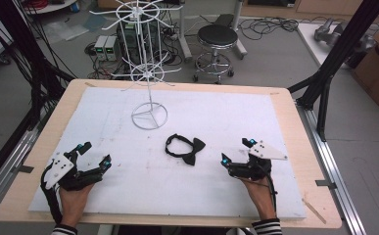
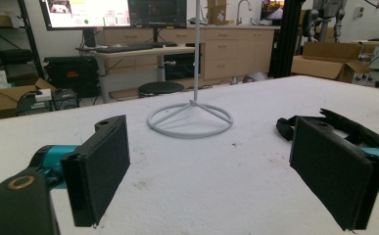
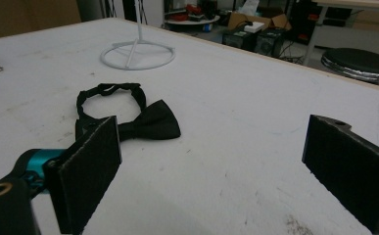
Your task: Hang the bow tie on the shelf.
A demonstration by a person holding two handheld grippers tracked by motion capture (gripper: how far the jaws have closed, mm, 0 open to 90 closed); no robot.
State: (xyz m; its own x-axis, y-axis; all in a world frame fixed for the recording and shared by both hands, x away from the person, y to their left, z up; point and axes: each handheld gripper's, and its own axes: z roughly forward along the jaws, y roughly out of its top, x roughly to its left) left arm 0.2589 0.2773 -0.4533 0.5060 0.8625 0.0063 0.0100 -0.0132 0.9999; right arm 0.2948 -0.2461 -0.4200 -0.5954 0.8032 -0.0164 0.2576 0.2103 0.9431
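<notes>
While both grippers gape, bow tie [image 1: 185, 149] lies between — stand [image 1: 148, 73] behind.

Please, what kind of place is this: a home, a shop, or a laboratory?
Most likely a robotics or research laboratory. A black aluminium-profile frame stands around the wooden table with a white mat, cables and grey electronic boxes lie on the floor behind it, and lit computer monitors stand on a desk.

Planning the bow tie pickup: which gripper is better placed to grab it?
Right, probably. The right gripper sits open near the bow tie, jaws facing it in its own view. The left gripper, also open, is farther off and faces the stand.
</notes>
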